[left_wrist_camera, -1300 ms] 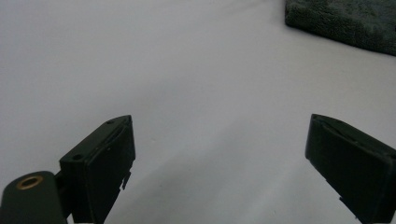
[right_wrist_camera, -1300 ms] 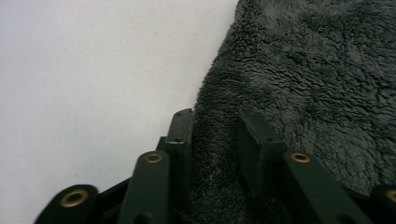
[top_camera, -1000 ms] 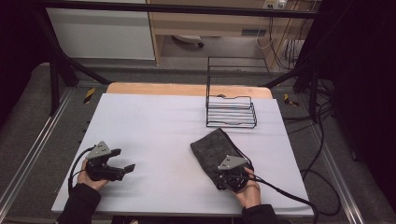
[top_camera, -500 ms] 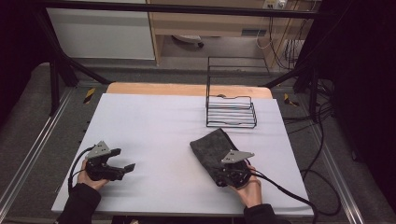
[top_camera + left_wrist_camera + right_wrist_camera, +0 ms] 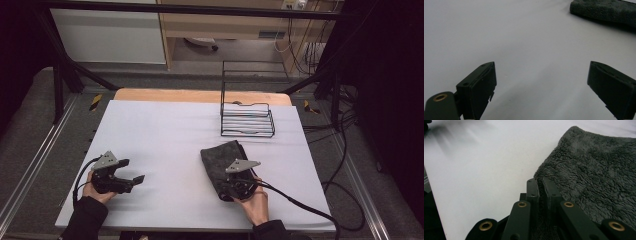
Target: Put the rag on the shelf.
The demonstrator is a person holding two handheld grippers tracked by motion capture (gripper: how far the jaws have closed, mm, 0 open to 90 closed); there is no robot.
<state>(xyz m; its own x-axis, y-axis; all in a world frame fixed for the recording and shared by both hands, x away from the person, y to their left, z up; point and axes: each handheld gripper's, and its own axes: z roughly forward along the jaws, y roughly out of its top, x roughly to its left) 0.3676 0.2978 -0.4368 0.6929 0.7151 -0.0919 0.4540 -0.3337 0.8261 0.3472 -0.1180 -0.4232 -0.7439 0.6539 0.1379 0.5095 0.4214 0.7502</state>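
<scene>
High view: right gripper (image 5: 231,189) clamped on dark fleece towel (image 5: 222,159) edge; left gripper (image 5: 134,174) apart over bare white table (image 5: 165,125); wire rack (image 5: 247,119) well apart.

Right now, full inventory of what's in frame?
Dark grey fleecy folded towel: one, near right of the table, one edge pinched.
Black wire rack: one, far right of the table, upright back.
White table cover: one, over a wooden top.
Black cables: several, right of the table.
Left gripper: black, near left, fingers wide apart over bare cover.
Right gripper: black, shut on the towel's edge.
Hands: two, bottom edge.
</scene>
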